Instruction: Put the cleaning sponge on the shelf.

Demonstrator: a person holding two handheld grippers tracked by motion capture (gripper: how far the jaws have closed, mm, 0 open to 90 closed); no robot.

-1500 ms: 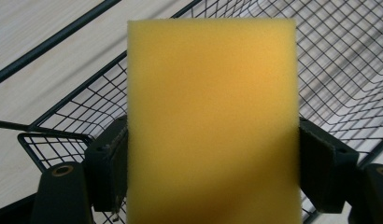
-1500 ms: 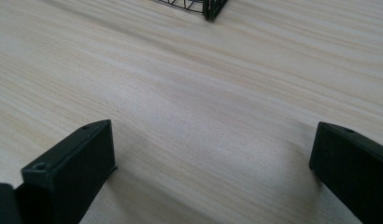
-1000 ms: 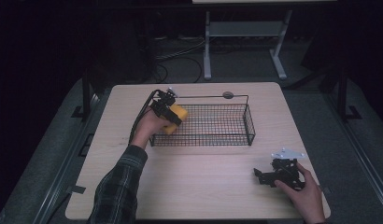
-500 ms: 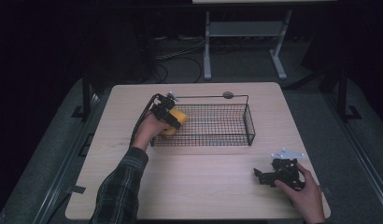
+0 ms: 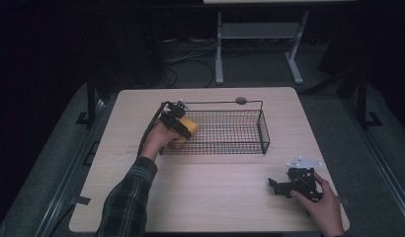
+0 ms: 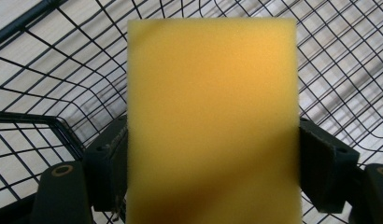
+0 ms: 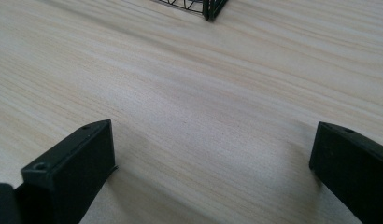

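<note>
A yellow sponge fills the middle of the left gripper view, clamped between the two black jaws of my left gripper. From above, that gripper holds the sponge just inside the left end of the black wire basket, low over its mesh floor. My right gripper rests on the table near the front right corner, a hand on it. Its jaws stand wide apart in the right gripper view, with bare wood between them.
The basket sits in the middle of the light wooden table, its corner at the top of the right gripper view. A small grey round object lies behind the basket. A metal stand is on the dark floor beyond.
My left gripper has sunk a little with the sponge, deeper into the basket's left end. The right gripper has stayed where it was.
</note>
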